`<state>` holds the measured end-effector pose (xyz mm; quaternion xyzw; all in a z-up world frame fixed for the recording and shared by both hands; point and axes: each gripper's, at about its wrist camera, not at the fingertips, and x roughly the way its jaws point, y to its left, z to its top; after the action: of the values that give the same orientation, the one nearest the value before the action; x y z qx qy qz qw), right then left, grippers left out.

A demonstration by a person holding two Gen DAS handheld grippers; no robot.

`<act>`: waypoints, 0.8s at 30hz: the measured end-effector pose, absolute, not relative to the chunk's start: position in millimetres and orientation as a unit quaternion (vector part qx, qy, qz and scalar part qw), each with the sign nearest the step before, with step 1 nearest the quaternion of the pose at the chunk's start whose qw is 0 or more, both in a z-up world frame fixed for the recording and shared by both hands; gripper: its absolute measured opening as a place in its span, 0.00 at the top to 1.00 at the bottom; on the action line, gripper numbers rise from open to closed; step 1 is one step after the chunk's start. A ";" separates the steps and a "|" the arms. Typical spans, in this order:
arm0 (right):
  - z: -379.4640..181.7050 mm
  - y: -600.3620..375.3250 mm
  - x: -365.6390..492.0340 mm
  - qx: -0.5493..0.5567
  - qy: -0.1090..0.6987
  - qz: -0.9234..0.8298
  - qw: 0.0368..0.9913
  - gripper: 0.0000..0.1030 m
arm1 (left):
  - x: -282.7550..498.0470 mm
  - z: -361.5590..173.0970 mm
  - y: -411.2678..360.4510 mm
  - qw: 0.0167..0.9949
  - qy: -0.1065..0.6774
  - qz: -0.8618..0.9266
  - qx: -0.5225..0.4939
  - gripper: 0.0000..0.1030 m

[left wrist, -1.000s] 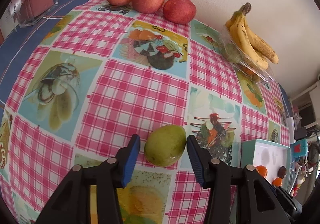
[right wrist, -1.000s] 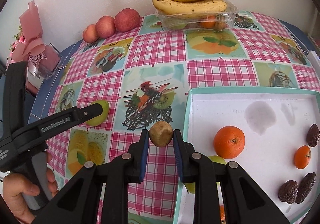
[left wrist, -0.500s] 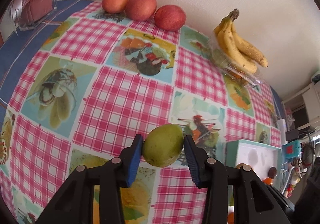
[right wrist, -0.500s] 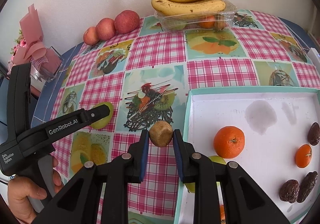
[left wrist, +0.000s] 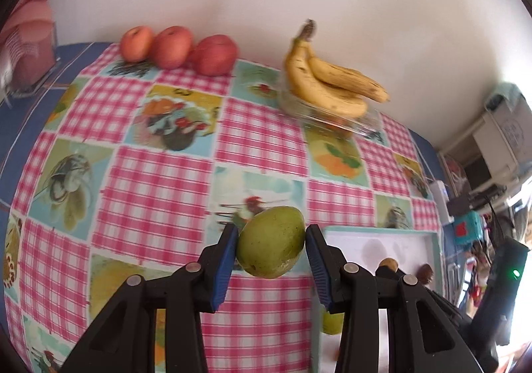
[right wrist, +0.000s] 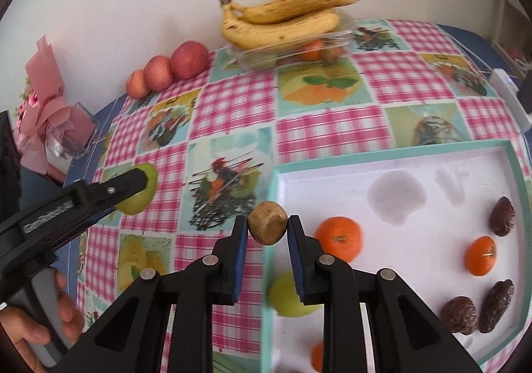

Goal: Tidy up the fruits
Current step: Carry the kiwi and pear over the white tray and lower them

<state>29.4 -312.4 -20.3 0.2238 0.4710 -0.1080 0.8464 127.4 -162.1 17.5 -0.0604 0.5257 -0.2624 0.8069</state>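
Fruits, assorted, on a table under a glossy checked tablecloth (right wrist: 232,106), pink gingham squares alternating with printed fruit panels
- Green mango (left wrist: 271,242): smooth, matt, egg-shaped skin; clamped between the ribbed blue pads of the left gripper (left wrist: 272,248), jaws part-way apart and pressing both its sides; clear of the cloth, just beside the tray's near corner
- Brown kiwi (right wrist: 268,226): small, rough, rounded; pinched by the right gripper (right wrist: 268,233), jaws nearly together, over the tray's left rim
- Tray (right wrist: 399,153): shallow, rectangular, white floor, teal rim; holds two glossy oranges (right wrist: 339,237), wrinkled dark dates (right wrist: 460,314) and a pale green fruit (right wrist: 287,298) partly hidden behind the right gripper
- Bananas (right wrist: 282,18): speckled yellow bunch on a clear plastic punnet (right wrist: 292,50) by the wall
- Three red apples (right wrist: 189,59) in a row at the wall
- Person's hand (right wrist: 43,326) around the left gripper's grey handle

Change since a second ago: the mango, then lying on the cloth between open jaws, is now gripped and lifted toward the tray; the kiwi's grip is unchanged, and it has shifted from beside the tray to its rim
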 end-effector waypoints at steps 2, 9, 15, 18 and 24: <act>-20.4 -327.6 21.9 0.231 0.468 -0.129 0.843 0.75 | 120.6 19.3 -173.8 0.803 0.525 -0.276 -0.053 0.57; -24.4 -390.1 -13.5 0.264 0.461 -0.214 0.820 0.75 | 96.6 18.6 -223.9 0.789 0.523 -0.322 -0.012 0.57; -21.9 -427.9 -37.9 0.277 0.445 -0.255 0.812 0.75 | 77.2 -1.4 -262.4 0.777 0.519 -0.354 0.023 0.57; -24.0 -434.6 -41.1 0.279 0.441 -0.259 0.813 0.75 | 74.4 -9.7 -269.1 0.783 0.512 -0.352 0.031 0.57; -30.3 -435.3 -36.0 0.274 0.439 -0.254 0.817 0.75 | 75.9 -23.6 -272.1 0.796 0.504 -0.333 0.036 0.57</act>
<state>-36.0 -435.3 -30.3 0.2741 0.4389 -0.2539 0.8172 75.9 -272.1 -23.6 0.0364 0.5040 -0.3331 0.7960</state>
